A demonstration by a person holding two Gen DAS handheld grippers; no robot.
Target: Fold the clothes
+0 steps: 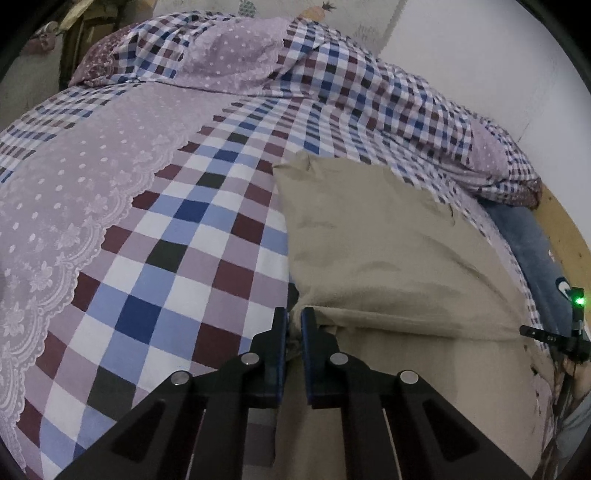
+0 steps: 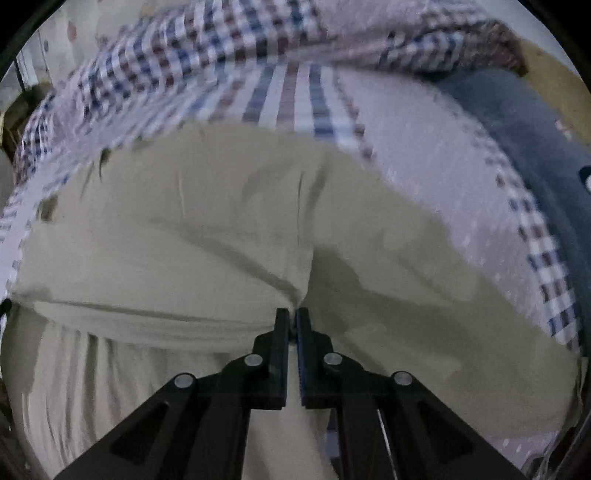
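A bed (image 1: pixel 207 236) in checked and lilac dotted covers carries a beige garment (image 1: pixel 373 240) — beside it, bunched checked bedding (image 1: pixel 354 88) and a blue-grey cloth (image 1: pixel 524 240).

- A home bedroom, by all signs.
- Bed under a checked blue, maroon and lilac cotton cover (image 1: pixel 192 236).
- Rumpled matching quilt (image 1: pixel 332 77) against a white wall (image 1: pixel 480 55).

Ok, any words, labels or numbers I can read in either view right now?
No readable text in either view.
White mark on the blue-grey fabric at the bed's edge: cut off, unreadable.
Faint print on the wall panel: too blurred to read.
Beige garment: no visible label.
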